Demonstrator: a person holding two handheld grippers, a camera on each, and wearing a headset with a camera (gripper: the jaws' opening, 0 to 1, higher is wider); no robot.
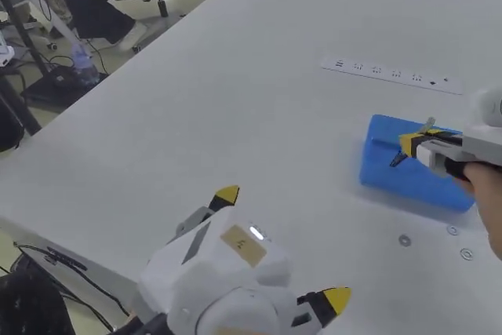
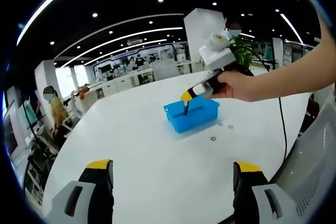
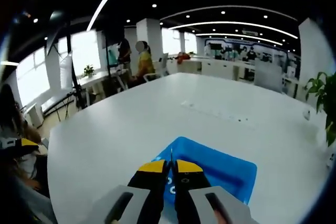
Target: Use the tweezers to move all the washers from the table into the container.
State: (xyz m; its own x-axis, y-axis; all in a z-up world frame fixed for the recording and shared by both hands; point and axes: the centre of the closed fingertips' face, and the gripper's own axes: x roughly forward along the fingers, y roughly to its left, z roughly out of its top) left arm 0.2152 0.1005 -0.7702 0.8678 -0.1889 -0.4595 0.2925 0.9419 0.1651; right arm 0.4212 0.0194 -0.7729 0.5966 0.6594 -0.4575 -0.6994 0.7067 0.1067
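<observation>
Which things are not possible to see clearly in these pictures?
- Tips of the tweezers, left gripper view: too small to show whether they hold a washer.
- Floor of the container, right gripper view: partly covered by the right gripper.
- Count of the washers, head view: the right edge may cut some off.

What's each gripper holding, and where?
Right gripper: tweezers, clamped on their body, tips sticking out over the container. Left gripper: open, nothing held.

Table [image 1: 235,100]: container [image 1: 392,182], washers [image 1: 404,240], power strip [image 1: 392,74]
</observation>
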